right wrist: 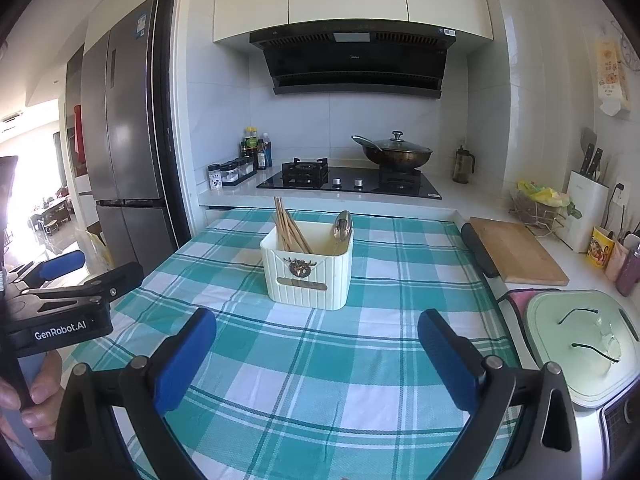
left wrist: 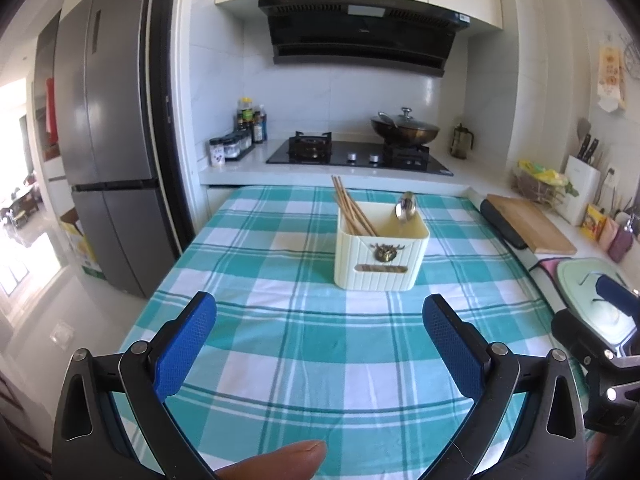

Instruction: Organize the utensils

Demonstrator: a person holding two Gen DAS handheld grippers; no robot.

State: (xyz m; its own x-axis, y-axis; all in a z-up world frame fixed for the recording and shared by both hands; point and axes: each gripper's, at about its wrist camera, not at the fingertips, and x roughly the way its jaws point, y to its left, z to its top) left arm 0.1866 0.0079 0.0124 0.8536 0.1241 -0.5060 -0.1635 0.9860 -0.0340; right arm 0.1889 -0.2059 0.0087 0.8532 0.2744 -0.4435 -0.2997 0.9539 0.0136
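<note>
- Where the checked cloth (left wrist: 320, 344) lies flat, a cream ribbed holder (left wrist: 378, 258) stands upright on its far half, a boxy tub with rounded corners, a dark metal crest and a slim plate on its front wall.
- Wooden chopsticks (left wrist: 350, 208) lean as a bundle in the holder's left compartment, their tips fanning up and to the left above the rim.
- One shiny metal spoon (left wrist: 406, 205) stands bowl-up in the holder's right compartment.
- Around the holder the cloth is bare on all sides, a woven teal-and-white plaid, smooth with faint creases.
- Nearer than the holder, the left gripper (left wrist: 320, 344) hovers over the cloth with its blue, dimpled pads spread wide and nothing between them; a fingertip (left wrist: 280, 460) shows at the bottom edge.
- Likewise the right gripper (right wrist: 316, 354) is splayed wide and empty, nearer than the holder and well apart from it.
- Right of the holder, past the cloth's edge, a wooden board (right wrist: 516, 250) lies flat, and nearer, a pale green lid (right wrist: 580, 344) carries a pair of glasses.
- Behind the holder, a black glass hob (right wrist: 352, 182) sits in the white counter with a lidded wok (right wrist: 394, 152) on its right burner.
- Left of the holder the cloth ends at open floor beside a grey fridge (left wrist: 108, 128).
</note>
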